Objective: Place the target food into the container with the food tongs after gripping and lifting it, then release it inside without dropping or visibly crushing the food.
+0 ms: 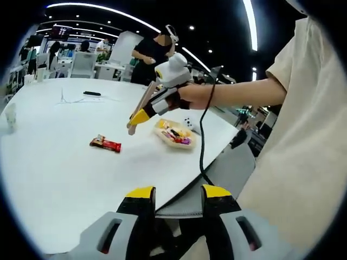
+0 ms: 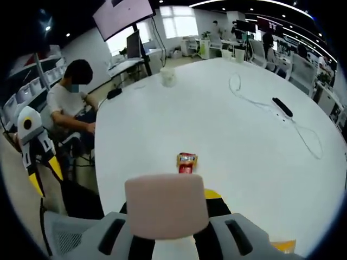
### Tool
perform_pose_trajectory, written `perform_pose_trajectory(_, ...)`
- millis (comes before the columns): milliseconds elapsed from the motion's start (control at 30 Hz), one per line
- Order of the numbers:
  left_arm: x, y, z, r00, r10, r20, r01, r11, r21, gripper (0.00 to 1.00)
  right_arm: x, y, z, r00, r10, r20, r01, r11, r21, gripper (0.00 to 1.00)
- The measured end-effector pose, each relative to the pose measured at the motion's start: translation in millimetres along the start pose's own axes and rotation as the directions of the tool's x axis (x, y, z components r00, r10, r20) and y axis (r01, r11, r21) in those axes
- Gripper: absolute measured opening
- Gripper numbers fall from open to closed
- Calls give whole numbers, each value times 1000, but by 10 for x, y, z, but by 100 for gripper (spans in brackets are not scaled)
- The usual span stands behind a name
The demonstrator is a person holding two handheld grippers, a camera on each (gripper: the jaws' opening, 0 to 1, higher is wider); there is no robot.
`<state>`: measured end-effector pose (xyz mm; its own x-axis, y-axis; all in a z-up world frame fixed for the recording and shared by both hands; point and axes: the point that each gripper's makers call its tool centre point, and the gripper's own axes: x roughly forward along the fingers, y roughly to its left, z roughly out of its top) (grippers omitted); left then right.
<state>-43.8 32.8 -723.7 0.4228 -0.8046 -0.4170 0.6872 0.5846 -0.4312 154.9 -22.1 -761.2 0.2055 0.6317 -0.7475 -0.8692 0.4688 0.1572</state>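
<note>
- At the bottom centre of the right gripper view, my right gripper (image 2: 166, 214) has its fingers clamped on the handle end of the food tongs (image 2: 166, 212); what I see there is a pale pink rounded block filling the gap between my yellow-tipped fingers.
- In the left gripper view that same right gripper (image 1: 142, 115) sits at upper centre, held out over the worktop (image 1: 65, 162), with the wooden tongs (image 1: 140, 106) slanting down and to the left from it.
- The target food, a small red snack packet (image 2: 186, 161), lies flat on the white worktop (image 2: 217, 108) directly ahead of my right fingers, just above the tongs' block in that frame. Its long axis runs roughly toward and away from me in that view; in the left gripper view the packet (image 1: 105, 143) lies crosswise, left of centre.
- The container (image 1: 174, 133), a shallow yellowish tray holding coloured wrappers, sits right of the packet near the worktop's edge, in the middle of the left gripper view.
- My left gripper (image 1: 177, 196) is at the bottom of its own view with its fingers apart and nothing between them, low off the worktop's near edge.
- The right hand is nearer the packet, and the tong tips seem to hang just above and to the right of it, though I cannot be sure how far above it they hang.
- A black remote (image 2: 282, 106) and a white cable (image 2: 255, 92) lie well apart from the packet, at the right of the right gripper view.
</note>
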Motion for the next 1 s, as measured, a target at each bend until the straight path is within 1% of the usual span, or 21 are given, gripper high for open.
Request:
perform_pose_trajectory(667, -9, 57, -11, 1000, 10, 6, -9, 1000, -21, 33, 153, 26, 32, 1000, 14, -11, -15, 1000, -5, 23)
perform_pose_trajectory(767, -7, 64, -19, 1000, 10, 7, -10, 1000, -25, 33, 165, 28, 25, 999, 3, -36, -5, 999, -54, 23)
perform_pose_trajectory(1000, -9, 87, -30, 1000, 10, 4, -9, 1000, -30, 33, 220, 21, 69, 1000, 8, -26, -9, 999, -44, 23)
